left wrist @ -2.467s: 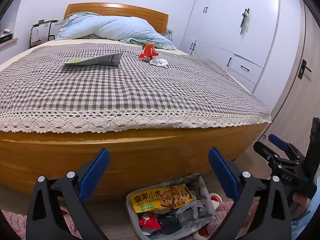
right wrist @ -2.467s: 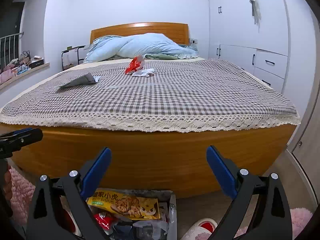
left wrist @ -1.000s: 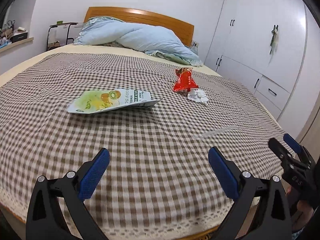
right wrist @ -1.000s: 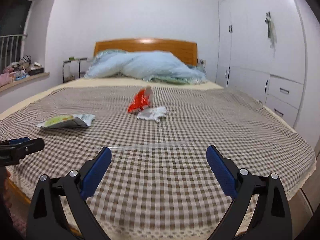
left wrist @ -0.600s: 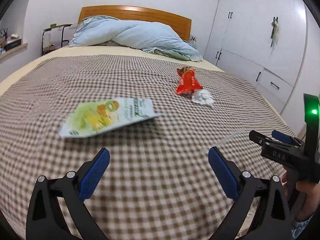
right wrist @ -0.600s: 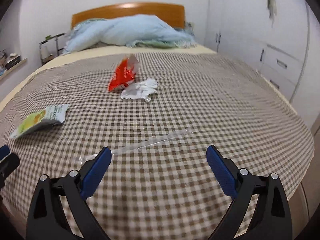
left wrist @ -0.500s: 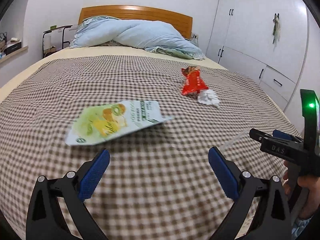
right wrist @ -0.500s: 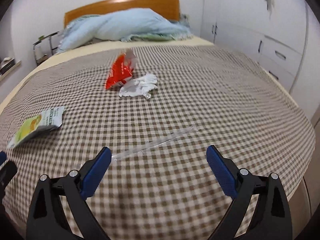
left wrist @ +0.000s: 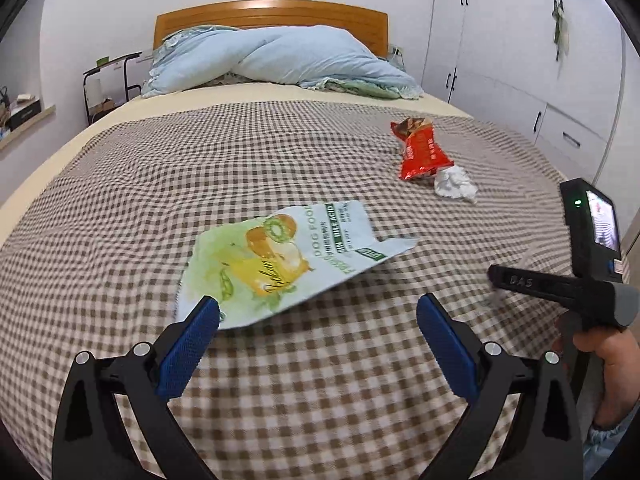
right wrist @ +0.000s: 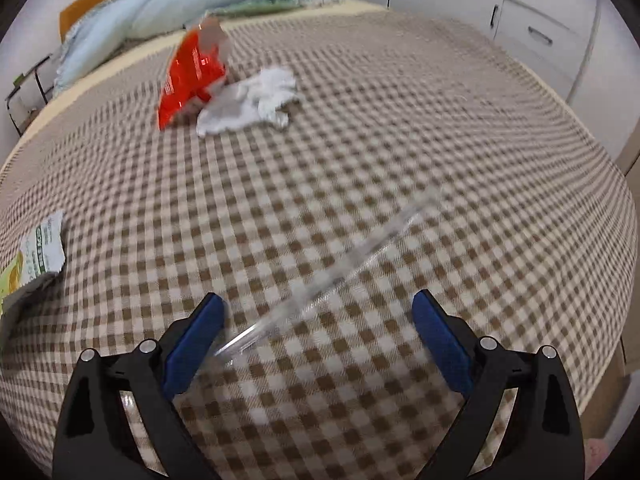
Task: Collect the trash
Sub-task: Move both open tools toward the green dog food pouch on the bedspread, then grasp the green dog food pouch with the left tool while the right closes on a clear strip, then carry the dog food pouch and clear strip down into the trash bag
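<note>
Both grippers lowered nearer bed — left gripper (left wrist: pixel 318 316) gaping | right gripper (right wrist: pixel 318 314) gaping

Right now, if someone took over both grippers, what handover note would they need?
Left gripper: open, empty, low over the checked bedspread, just short of the green dog food pouch.
Right gripper: open, empty, around the near end of the clear plastic strip.
Red snack wrapper and crumpled white tissue lie together farther up the bed.
Done: nothing picked up in these views.
Left: all four pieces; no bin is in view.
</note>
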The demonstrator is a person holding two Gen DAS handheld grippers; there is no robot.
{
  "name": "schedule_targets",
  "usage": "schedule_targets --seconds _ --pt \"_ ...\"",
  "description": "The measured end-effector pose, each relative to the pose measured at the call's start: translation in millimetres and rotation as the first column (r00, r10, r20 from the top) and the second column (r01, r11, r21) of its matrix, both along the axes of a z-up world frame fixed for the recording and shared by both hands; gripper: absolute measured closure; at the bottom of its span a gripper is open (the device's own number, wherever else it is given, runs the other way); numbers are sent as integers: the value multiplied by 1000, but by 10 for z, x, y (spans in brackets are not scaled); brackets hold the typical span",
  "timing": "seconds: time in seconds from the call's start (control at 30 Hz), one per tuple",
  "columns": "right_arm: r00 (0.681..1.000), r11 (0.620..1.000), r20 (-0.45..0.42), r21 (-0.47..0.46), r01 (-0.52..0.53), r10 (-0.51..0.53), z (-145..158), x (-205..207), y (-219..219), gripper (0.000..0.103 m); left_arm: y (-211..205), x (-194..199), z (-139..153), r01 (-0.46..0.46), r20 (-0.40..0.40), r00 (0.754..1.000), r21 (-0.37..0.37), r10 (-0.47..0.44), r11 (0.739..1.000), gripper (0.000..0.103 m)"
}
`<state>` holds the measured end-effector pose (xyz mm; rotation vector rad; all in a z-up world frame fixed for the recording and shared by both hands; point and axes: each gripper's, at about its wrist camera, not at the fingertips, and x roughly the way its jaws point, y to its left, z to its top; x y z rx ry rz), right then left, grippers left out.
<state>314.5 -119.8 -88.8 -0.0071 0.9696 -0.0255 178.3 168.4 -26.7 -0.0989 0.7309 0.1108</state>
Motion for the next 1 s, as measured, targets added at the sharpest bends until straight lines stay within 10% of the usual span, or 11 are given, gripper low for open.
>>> schedule_targets --seconds 0.13,0.23,0.5,0.7,1.0 --pt "999 1000 18 9 -29 29 106 -60 -265 81 34 121 5 13 -1 1000 69 -13 998 8" --pt "996 993 -9 84 -86 88 103 9 -510 93 -39 277 -58 49 -63 997 189 -38 981 8" --pt "992 974 15 188 -127 127 163 -22 -829 98 62 618 -335 40 -191 981 260 11 965 11" --pt "987 967 71 205 -154 142 220 -168 -922 98 136 648 -319 59 -185 982 148 -30 987 92" --pt "965 963 168 146 -228 203 430 -481 -839 98 152 527 -118 14 -69 998 139 -4 990 103"
